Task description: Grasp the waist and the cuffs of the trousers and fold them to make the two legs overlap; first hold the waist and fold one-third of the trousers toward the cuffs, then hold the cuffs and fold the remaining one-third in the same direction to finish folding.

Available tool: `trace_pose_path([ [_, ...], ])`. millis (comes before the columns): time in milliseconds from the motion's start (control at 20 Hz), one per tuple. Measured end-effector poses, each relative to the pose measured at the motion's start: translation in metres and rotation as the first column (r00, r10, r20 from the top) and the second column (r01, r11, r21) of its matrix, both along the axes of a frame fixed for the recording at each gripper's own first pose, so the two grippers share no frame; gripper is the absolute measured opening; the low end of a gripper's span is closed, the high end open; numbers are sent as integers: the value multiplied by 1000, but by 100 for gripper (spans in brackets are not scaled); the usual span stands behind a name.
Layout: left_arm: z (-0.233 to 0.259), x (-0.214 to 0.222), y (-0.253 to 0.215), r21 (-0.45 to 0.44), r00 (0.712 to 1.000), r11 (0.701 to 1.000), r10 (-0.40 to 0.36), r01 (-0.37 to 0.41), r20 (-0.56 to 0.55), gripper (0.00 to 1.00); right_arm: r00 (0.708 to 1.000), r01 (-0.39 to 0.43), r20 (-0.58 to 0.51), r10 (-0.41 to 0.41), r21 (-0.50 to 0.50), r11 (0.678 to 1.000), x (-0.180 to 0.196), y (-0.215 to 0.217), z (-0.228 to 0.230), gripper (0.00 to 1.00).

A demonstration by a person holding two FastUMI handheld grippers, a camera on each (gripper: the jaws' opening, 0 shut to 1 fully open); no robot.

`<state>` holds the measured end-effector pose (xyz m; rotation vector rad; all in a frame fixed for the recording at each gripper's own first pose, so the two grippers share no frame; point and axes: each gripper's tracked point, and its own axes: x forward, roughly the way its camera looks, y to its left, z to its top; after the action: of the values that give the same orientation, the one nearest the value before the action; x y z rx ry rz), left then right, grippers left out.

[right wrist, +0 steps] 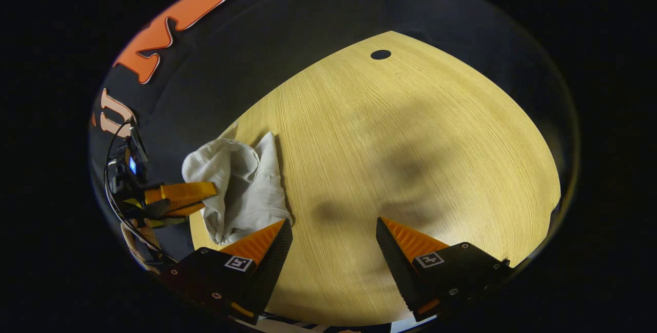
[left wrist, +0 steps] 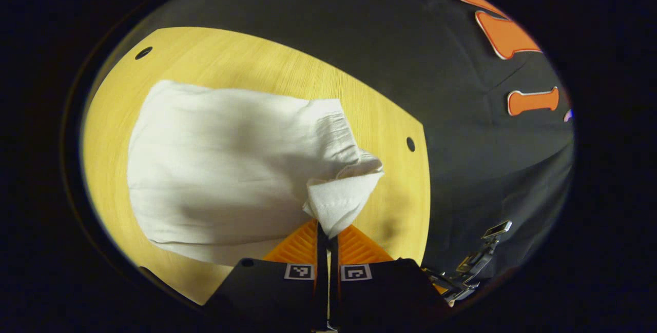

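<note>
Left gripper view: white trousers point(left wrist: 226, 169) spread across a pale wooden table point(left wrist: 390, 133), folded into a broad, creased rectangle. One corner of the cloth lifted off the wood and bunched into a small peak, pinched between the two fingers of the left gripper point(left wrist: 327, 233), which press together on it. Two small dark holes in the tabletop, one near the far left edge point(left wrist: 143, 53), one at the right edge point(left wrist: 410, 143). Black cloth wall beyond the table. Metal clip or bracket hardware point(left wrist: 475, 263) low on the right, off the table edge; too small to identify further.

Right gripper view: right gripper point(right wrist: 333, 240) held wide apart over bare wood, nothing between its fingers. Trousers point(right wrist: 241, 189) bunched at the table's left edge, just beside the near finger. Left gripper point(right wrist: 205, 194) farther off at the left, closed on the cloth, with cables and a small blue light behind it.

Square black-and-white marker tags on each gripper finger; no readable writing.
</note>
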<state>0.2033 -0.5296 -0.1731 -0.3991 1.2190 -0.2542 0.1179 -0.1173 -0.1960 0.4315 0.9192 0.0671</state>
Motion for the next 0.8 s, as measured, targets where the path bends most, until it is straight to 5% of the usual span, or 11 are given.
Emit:
trace_pose_path([
  [200,-11,-15,-13,-17,998,998,-62,62,-8,15,1000,3,-2,-3,2,1000,1,0,0,99],
  [350,-5,-34,-30,-53,996,995,-84,83,-16,100,1000,-6,-3,6,2,1000,-2,10,1,99],
  [600,3,-44,-6,85,976,981,-186,177,110,100,998,-40,43,41,-16,999,-1,29,23,99],
  [800,27,-39,28,197,939,970,-196,143,282,100,992,-75,99,79,-35,997,8,53,51,99],
])
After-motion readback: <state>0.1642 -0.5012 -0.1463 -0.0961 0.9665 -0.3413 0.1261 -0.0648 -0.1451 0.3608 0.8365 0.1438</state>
